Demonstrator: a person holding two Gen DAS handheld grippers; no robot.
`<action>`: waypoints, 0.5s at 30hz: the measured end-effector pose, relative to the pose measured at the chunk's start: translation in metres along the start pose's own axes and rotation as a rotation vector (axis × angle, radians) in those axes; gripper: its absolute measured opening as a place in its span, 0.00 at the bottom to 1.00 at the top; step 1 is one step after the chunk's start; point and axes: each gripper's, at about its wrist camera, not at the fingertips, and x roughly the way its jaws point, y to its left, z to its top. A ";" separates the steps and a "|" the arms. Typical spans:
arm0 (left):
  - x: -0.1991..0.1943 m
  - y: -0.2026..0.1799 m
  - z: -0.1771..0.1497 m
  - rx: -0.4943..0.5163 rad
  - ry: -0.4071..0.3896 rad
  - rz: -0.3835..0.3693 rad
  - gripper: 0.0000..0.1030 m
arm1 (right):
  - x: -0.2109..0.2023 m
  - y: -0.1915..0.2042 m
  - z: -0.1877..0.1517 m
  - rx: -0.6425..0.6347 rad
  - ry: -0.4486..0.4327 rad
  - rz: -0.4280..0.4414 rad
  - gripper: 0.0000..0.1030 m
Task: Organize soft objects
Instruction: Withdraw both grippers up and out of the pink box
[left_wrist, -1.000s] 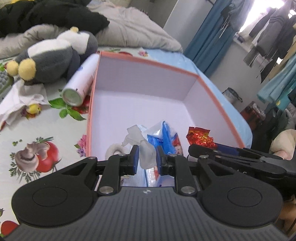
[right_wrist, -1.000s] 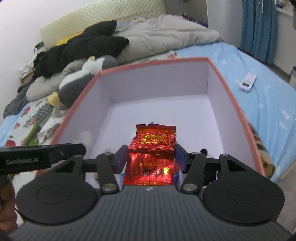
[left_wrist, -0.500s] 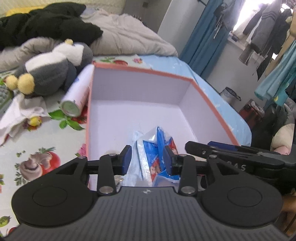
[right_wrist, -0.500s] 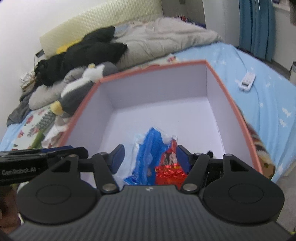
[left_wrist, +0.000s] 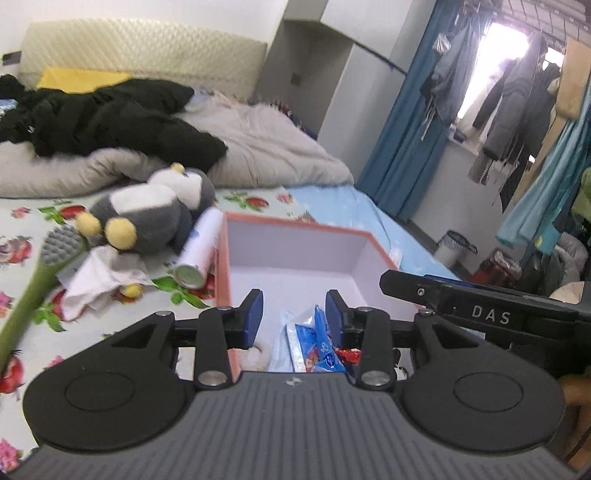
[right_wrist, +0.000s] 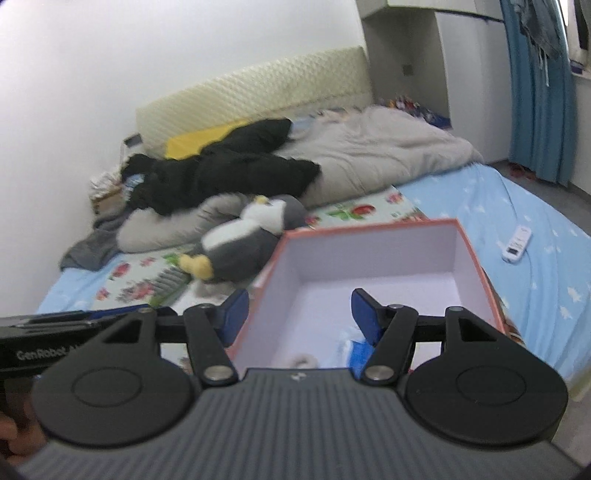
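Observation:
An orange-rimmed box with a pale lilac inside sits on the bed; it also shows in the right wrist view. In its near end lie a blue-and-white packet, a red foil packet and a white soft item. My left gripper is open and empty above the box's near end. My right gripper is open and empty, raised above the box. A grey-and-white plush penguin lies left of the box and shows in the right wrist view too.
A white spray can lies against the box's left wall. A crumpled white cloth and a green-handled brush lie further left. Black clothes and a grey duvet fill the bed's far end. A remote lies right.
Both grippers let go of their packets into the box, opened wider, and rose and drew back. The red foil packet and the blue packet now lie in the box.

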 end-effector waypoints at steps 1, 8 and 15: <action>-0.009 0.001 0.000 -0.002 -0.012 0.003 0.41 | -0.005 0.005 0.001 -0.005 -0.007 0.008 0.62; -0.074 0.015 -0.006 -0.030 -0.087 0.040 0.42 | -0.028 0.041 -0.003 -0.053 -0.027 0.077 0.62; -0.123 0.034 -0.027 -0.075 -0.118 0.102 0.42 | -0.038 0.072 -0.019 -0.091 -0.009 0.134 0.62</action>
